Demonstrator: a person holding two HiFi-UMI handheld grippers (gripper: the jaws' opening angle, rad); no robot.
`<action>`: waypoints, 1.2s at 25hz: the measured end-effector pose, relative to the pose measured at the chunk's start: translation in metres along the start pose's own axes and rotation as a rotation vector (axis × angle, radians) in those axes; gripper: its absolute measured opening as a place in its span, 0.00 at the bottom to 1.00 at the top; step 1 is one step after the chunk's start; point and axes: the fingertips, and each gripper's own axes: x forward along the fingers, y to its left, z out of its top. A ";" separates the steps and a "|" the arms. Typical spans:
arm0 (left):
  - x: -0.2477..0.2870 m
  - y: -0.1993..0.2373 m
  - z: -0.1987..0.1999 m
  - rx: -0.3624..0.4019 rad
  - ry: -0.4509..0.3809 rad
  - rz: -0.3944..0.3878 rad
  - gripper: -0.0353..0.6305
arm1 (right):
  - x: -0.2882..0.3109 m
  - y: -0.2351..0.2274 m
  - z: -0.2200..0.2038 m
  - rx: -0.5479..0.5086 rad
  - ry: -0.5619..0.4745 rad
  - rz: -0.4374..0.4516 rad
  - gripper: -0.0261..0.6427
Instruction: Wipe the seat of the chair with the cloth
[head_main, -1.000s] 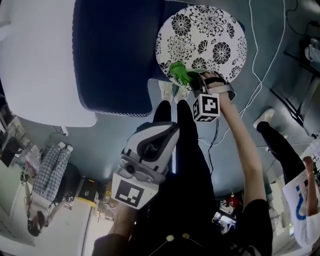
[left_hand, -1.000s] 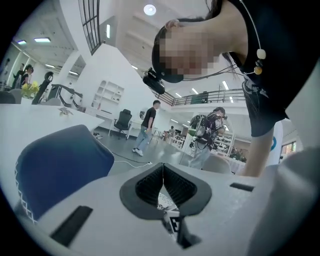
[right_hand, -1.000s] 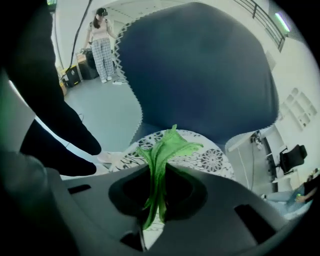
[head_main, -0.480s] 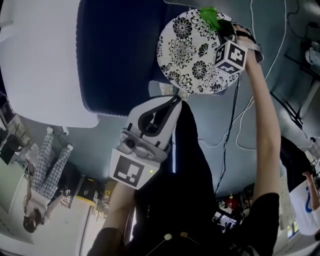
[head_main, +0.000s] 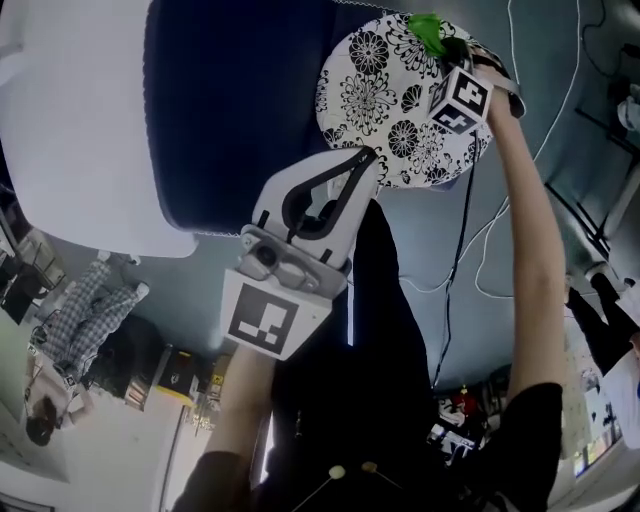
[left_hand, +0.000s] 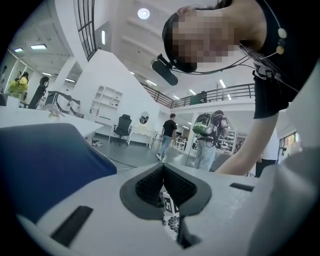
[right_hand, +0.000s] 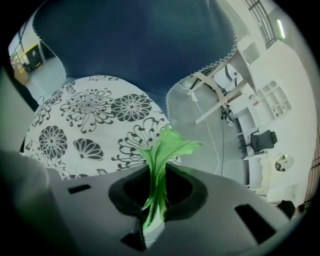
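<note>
Far left, white table (head_main: 70, 120), with a dark blue cover (head_main: 230, 100) just beside it. Mid-frame, left gripper (head_main: 358, 160) up in the air, near the chair but apart from it, jaws pressed together on nothing. Further right, round flower-patterned seat (head_main: 385, 100). At its far edge on the right, right gripper (head_main: 445, 50) clamped on the green cloth (head_main: 425, 28), bunched upright between the jaws, tip at the seat's rim.

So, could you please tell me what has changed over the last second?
The right claw swept the green cloth across the floral seat from its near edge to the far edge. The left claw drifted toward the seat. Cloth stayed clamped; left claw stayed shut, empty.
</note>
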 end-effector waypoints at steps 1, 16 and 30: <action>0.000 0.001 -0.001 0.001 0.002 0.001 0.06 | -0.001 0.013 0.001 -0.004 -0.003 0.019 0.12; -0.004 0.004 -0.007 -0.017 0.012 0.026 0.06 | -0.074 0.214 0.004 -0.166 -0.071 0.266 0.12; -0.005 0.007 -0.009 -0.042 0.000 0.042 0.06 | -0.123 0.304 0.016 -0.248 -0.087 0.464 0.12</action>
